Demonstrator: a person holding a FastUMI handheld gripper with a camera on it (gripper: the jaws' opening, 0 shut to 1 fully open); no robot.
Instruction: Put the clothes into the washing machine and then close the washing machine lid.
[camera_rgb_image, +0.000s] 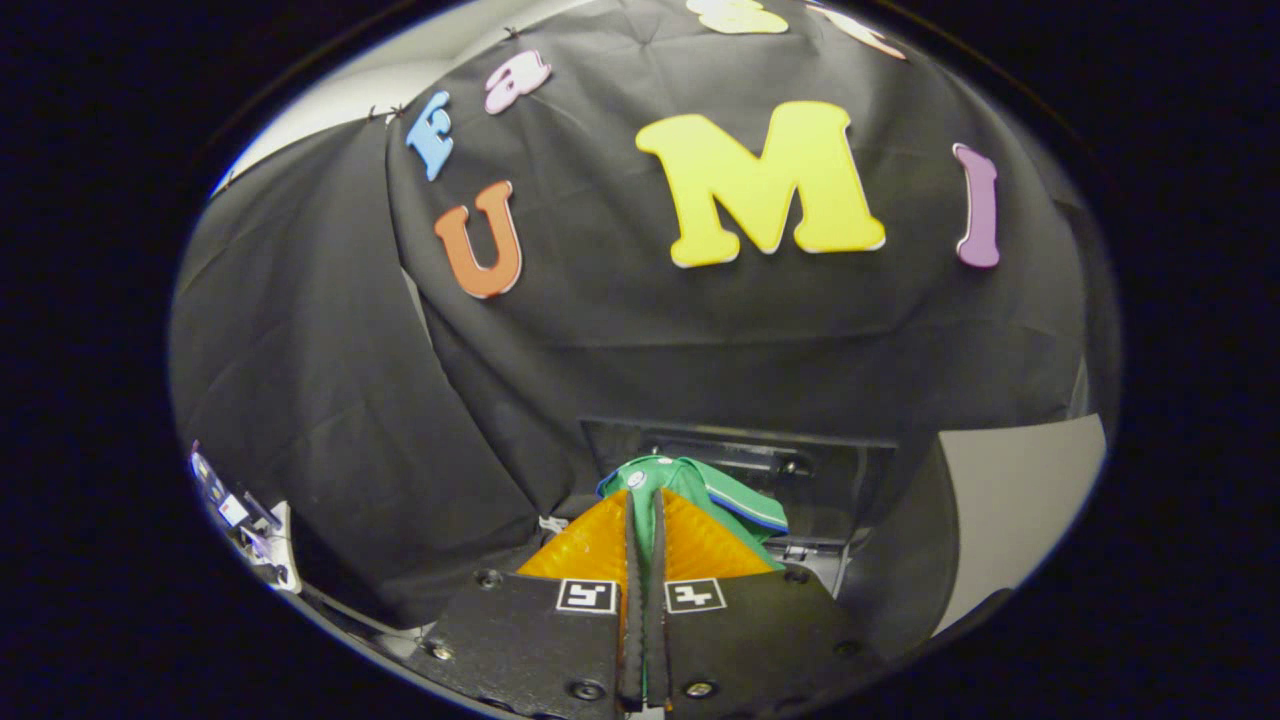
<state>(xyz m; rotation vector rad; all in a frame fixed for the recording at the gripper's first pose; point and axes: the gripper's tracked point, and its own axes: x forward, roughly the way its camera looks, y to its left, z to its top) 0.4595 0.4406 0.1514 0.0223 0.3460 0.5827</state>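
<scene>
black draped cloth (620, 330) walls the booth, creased and matte, with pale panels (1010, 500) showing at its sides. below it sits a dark boxy washing machine (850, 470), its rectangular opening facing the gripper. the gripper (645, 500) is clenched on a soft green garment with white-and-blue trim (700, 485), both fingers pressed close with fabric pinched between them. the garment bunches just past the tips, draping rightward in front of the opening; its long axis is unclear.
</scene>
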